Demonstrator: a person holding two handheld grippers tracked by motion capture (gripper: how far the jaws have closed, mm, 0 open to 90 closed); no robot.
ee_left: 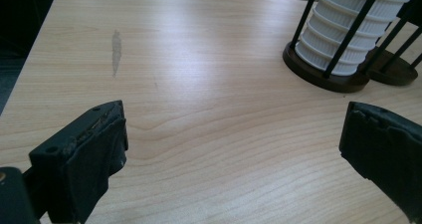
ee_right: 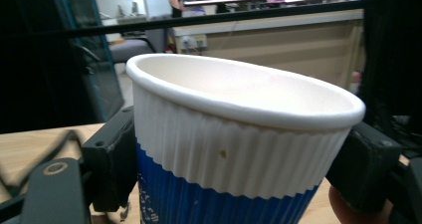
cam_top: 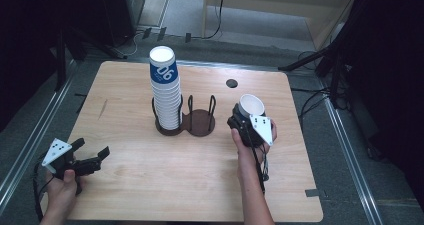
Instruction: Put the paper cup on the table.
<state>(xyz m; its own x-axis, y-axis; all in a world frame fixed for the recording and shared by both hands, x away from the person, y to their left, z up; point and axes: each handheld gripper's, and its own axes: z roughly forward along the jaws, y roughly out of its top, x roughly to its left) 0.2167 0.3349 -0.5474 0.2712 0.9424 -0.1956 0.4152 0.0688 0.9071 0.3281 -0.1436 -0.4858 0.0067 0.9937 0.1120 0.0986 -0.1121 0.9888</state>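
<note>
Far left, the left gripper [cam_top: 92, 154] is held with its jaws spread wide and nothing between them, low over the table [cam_top: 150, 185]. "06" can be read in white on the blue band of the cup stack [cam_top: 165, 87], which is parked in the black wire holder [cam_top: 200, 122]. On the right, a ribbed white-and-blue paper cup [cam_top: 249, 106] is clamped upright in the right gripper [cam_top: 242, 119], held near that holder's empty ring.

You have one tall stack of cups [cam_top: 166, 92] in one dark two-bay holder [cam_top: 198, 123]; the individual cups are too tightly nested to count. Right of that holder is one single cup [cam_top: 249, 106]. Two grippers: left [cam_top: 92, 156], right [cam_top: 239, 119].
</note>
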